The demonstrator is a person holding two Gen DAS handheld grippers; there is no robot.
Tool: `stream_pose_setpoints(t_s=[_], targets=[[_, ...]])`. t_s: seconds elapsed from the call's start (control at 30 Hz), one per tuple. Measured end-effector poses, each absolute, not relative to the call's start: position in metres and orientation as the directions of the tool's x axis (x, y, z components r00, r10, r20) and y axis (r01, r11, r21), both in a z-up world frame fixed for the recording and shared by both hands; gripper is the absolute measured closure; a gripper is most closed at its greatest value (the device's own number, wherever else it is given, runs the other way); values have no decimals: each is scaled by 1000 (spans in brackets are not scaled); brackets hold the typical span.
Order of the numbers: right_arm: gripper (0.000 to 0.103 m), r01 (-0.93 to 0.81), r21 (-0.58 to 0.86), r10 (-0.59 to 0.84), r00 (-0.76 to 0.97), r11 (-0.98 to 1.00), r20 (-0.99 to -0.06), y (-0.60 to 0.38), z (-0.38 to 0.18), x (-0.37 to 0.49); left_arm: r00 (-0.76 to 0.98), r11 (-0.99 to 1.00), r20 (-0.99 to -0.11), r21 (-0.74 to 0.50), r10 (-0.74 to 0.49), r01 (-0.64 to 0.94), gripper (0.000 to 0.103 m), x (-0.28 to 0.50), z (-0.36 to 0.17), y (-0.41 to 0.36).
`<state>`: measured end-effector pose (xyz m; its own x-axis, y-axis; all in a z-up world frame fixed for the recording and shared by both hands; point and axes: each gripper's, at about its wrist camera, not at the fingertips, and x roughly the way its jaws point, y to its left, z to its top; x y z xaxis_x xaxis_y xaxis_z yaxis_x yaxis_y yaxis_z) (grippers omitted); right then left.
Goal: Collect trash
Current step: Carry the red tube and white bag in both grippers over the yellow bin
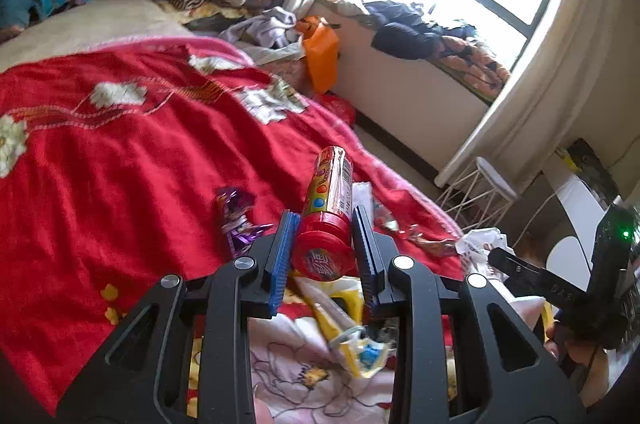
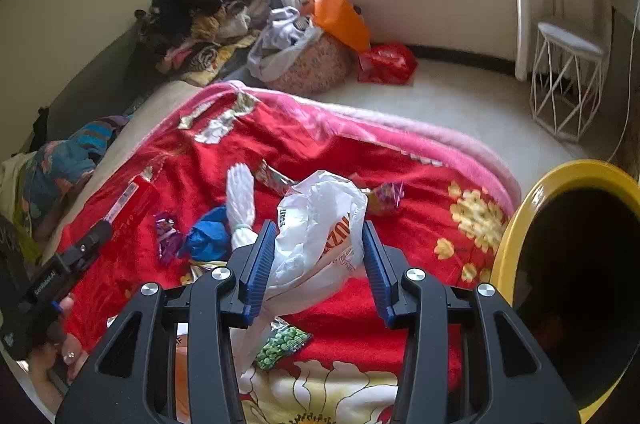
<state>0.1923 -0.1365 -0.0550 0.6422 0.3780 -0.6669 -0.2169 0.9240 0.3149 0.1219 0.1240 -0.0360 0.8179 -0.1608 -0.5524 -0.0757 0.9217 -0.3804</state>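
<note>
- Gripping a red candy tube (image 1: 330,220) in my left gripper (image 1: 324,244), I see its blue pads (image 1: 282,248) pressed on either side just behind the cap, jaws narrowed to the tube's width. The tube points away from me, over the red floral blanket (image 1: 120,152).
- Just left of the tube, a purple foil wrapper (image 1: 236,216) lies on the blanket, not yet collected. Below the jaws sits a yellow wrapper (image 1: 344,328), also loose.
- My hold is near one end of the tube, so I judge the long free end could swing and lever it out if I tilt or move sharply.
- Moving to my right gripper (image 2: 318,256), the jaws are about half closed on a crumpled white plastic bag (image 2: 320,224); the pads (image 2: 260,260) touch its bulging sides, and a tail of it hangs down below them.
- Soft film can slide out of a squeeze like that, I reckon, and the hanging tail might drag on the green pea packet (image 2: 284,344) beneath it.
- Left of the bag, a blue wrapper (image 2: 210,234) and a tied white bag (image 2: 240,200) remain on the blanket.
- At far right stands the yellow-rimmed bin (image 2: 516,224), dark inside, just beside the bed edge. Its rim is close; I could clip it with the bag and miss the opening.
</note>
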Motion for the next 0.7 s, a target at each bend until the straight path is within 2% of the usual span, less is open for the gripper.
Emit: stream_pose_setpoints(t_s=[0.7], targets=[[62, -199, 279, 328, 761, 939, -560, -184, -4, 157, 830, 930, -480, -348, -283, 116, 80, 106, 1, 60]])
